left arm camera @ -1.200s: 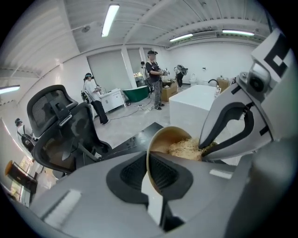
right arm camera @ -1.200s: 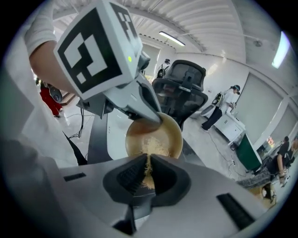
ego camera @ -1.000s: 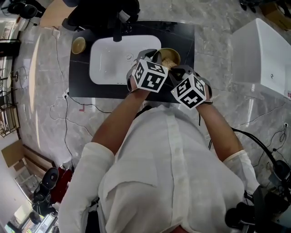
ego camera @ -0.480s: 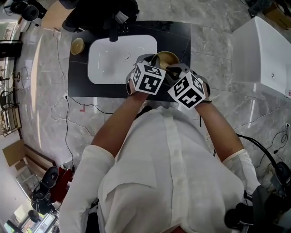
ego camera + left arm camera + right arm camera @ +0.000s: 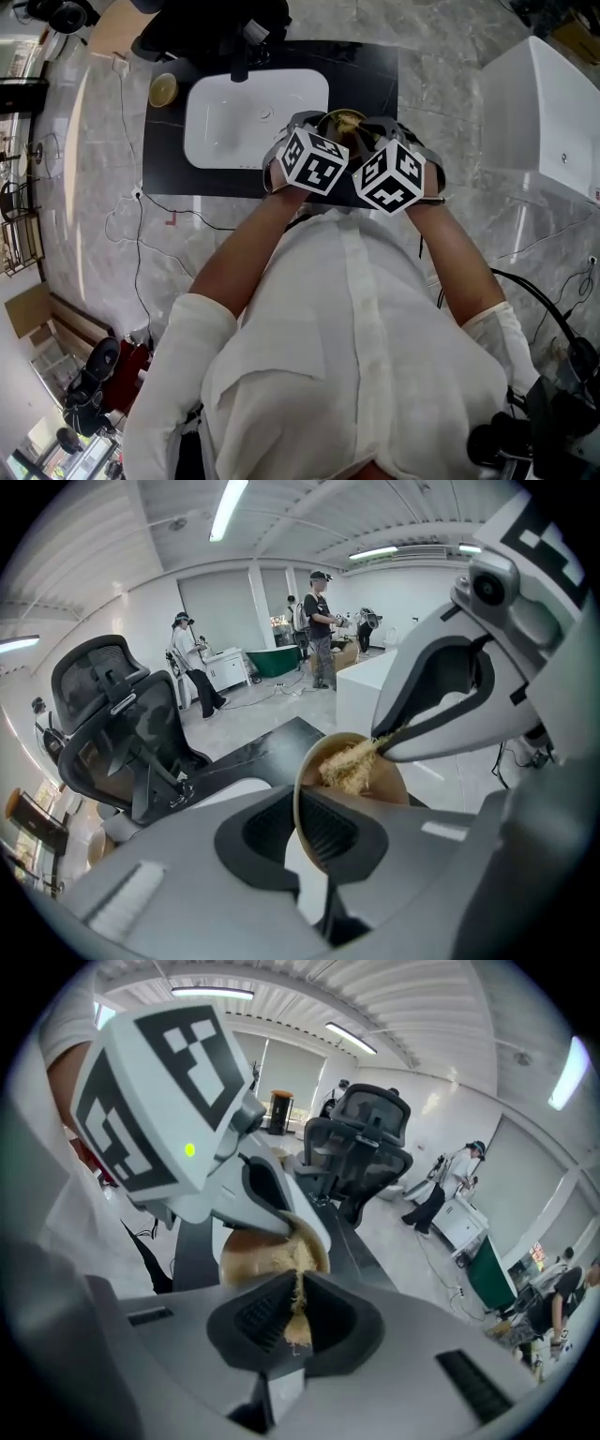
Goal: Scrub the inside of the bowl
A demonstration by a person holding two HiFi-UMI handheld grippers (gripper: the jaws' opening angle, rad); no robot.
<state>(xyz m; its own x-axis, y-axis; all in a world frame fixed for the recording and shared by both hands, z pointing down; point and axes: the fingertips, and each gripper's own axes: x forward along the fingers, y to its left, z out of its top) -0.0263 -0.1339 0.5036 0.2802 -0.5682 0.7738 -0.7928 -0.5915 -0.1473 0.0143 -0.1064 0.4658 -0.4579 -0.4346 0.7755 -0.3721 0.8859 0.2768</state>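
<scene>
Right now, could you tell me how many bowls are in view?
2. One bowl is clamped in the left gripper's jaws by the sink's right edge; the other bowl stands on the counter left of the sink. More may be hidden.

I record: bowl (image 5: 384, 782) tan inside, scrubber (image 5: 295, 1324) straw-yellow, bench (image 5: 161, 159) black, sink (image 5: 225, 131) white, my shirt (image 5: 347, 356) white.

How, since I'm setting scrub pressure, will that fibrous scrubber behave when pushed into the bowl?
The scrubber looks like a loose fibre wad, so it probably squashes rather than pushing stiffly. Strands stick out between the right gripper's jaws, so it may shed or slip. The bowl, pinched at its rim by the left gripper, could twist under pushing.
</scene>
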